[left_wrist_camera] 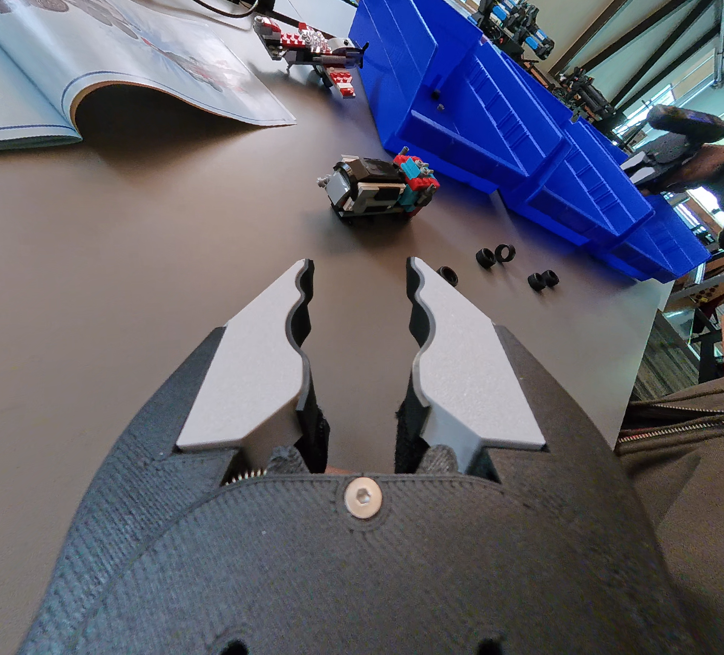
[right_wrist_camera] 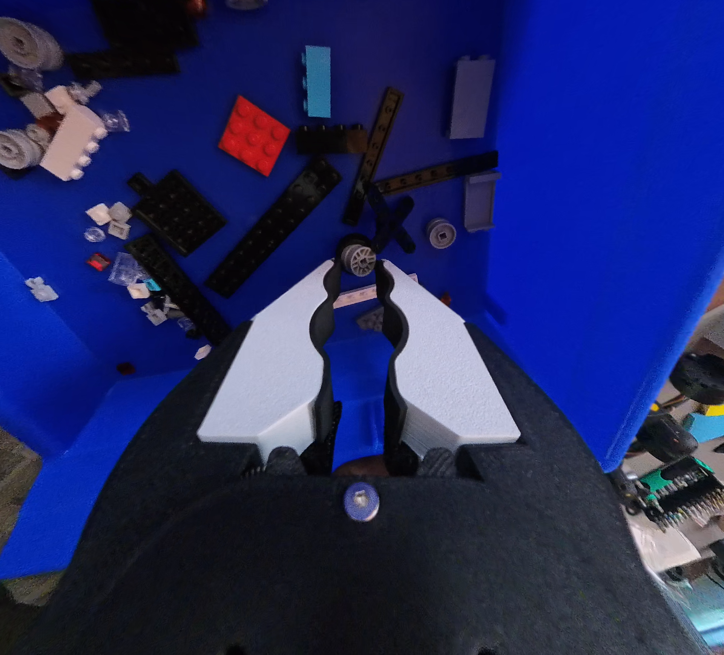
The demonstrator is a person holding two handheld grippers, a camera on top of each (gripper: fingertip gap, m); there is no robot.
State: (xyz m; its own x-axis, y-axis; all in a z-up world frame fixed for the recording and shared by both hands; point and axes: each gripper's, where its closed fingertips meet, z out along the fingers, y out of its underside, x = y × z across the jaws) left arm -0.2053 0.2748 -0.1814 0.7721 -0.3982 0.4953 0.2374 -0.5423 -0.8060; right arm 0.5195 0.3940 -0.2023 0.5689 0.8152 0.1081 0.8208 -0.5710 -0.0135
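— While the left gripper [left_wrist_camera: 359,272] hangs over the smooth brown table [left_wrist_camera: 156,244], what's in its grasp?

— Nothing: its grey, wavy-edged fingers stand wide apart. A glossy open booklet [left_wrist_camera: 117,49] lies far left, a blocky brick vehicle [left_wrist_camera: 378,190] ahead, small ribbed black tyres [left_wrist_camera: 494,256] to the right, beside ribbed blue bins [left_wrist_camera: 509,127].

— And the right gripper [right_wrist_camera: 358,262]?

— It's inside a blue bin [right_wrist_camera: 587,166], its black pads pinching a small grey spoked wheel hub [right_wrist_camera: 359,259] at the tips. Flat studded black plates [right_wrist_camera: 274,225] and a red square plate [right_wrist_camera: 254,135] lie left; a smooth grey hub [right_wrist_camera: 441,233] right.
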